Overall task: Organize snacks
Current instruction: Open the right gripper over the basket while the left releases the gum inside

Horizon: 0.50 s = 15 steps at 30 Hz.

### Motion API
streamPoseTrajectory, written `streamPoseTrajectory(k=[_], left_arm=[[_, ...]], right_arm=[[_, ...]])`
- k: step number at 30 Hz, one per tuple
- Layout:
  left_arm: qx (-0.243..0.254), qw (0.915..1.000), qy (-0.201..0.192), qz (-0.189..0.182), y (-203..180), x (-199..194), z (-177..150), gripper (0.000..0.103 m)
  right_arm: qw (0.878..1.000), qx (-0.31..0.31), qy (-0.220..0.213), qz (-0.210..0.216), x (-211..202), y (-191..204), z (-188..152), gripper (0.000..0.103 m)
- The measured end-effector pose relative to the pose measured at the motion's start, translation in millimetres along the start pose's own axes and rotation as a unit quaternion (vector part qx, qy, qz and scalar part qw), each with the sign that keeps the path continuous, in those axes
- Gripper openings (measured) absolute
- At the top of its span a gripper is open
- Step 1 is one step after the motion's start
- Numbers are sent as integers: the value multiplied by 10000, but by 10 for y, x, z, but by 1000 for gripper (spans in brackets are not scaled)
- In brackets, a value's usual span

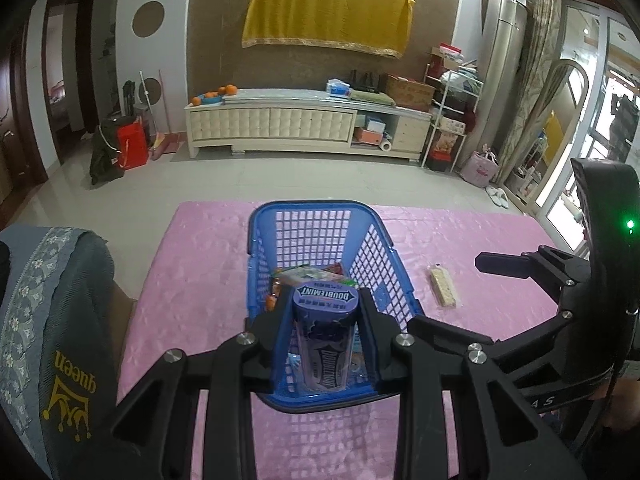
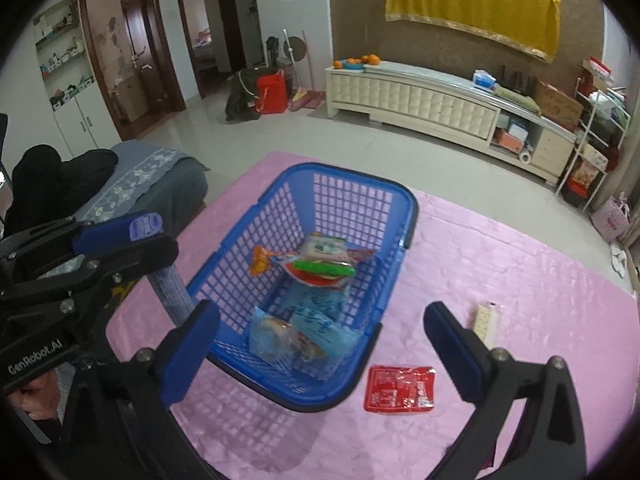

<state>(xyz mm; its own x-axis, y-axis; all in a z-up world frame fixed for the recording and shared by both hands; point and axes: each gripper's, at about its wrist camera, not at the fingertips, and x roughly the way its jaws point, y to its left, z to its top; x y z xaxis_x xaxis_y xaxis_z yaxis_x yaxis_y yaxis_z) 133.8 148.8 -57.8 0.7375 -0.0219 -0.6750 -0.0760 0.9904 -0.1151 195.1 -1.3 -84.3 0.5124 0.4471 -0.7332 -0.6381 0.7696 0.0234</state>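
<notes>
Clamped between the left gripper's (image 1: 325,320) black pads, a Doublemint gum bottle (image 1: 324,344) hangs above the near end of the blue plastic basket (image 2: 404,200); its purple lid faces the lens and its long axis runs along the fingers. That grip is narrow and firm on the smooth, rigid cylinder.

Over in the right wrist view, the right gripper (image 2: 320,344) stands with its jaws spread as wide as they go, nothing between the blue pads; the near rim of the basket and the pink cloth (image 2: 540,300) show through the gap.

Two snacks lie outside the basket on the quilted, slightly glossy cloth. A flat red foil packet (image 2: 400,388) rests just beside the basket's near right corner, closest to the right gripper and a little to the right of its centre line, roughly square with its edges nearly parallel to the basket wall. Farther right, a pale wrapped bar (image 2: 486,320) lies with its long axis pointing away from the camera, just beyond the right-hand finger.

Inside the lattice-walled basket sit crinkly, soft pouches: a light-blue packet (image 2: 316,320), a green-and-red one (image 2: 324,270), an orange-tipped one (image 2: 262,260).

Judging by position, the right hand is far better placed for the red packet; being thin and flat, it may call for an edge pinch.
</notes>
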Motion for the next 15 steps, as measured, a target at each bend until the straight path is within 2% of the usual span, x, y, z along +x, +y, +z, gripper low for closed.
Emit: streamPoseTrajectory(k=[8,15], left_arm=[[46,9997,227,-101,-25,267,-24,28],[84,9985,531,-111,-8,542,-66,29]], right_arm=[[9991,104,141,-396,153,-155,-135,103],[9988,126,180,-432,264,-244,-203,103]])
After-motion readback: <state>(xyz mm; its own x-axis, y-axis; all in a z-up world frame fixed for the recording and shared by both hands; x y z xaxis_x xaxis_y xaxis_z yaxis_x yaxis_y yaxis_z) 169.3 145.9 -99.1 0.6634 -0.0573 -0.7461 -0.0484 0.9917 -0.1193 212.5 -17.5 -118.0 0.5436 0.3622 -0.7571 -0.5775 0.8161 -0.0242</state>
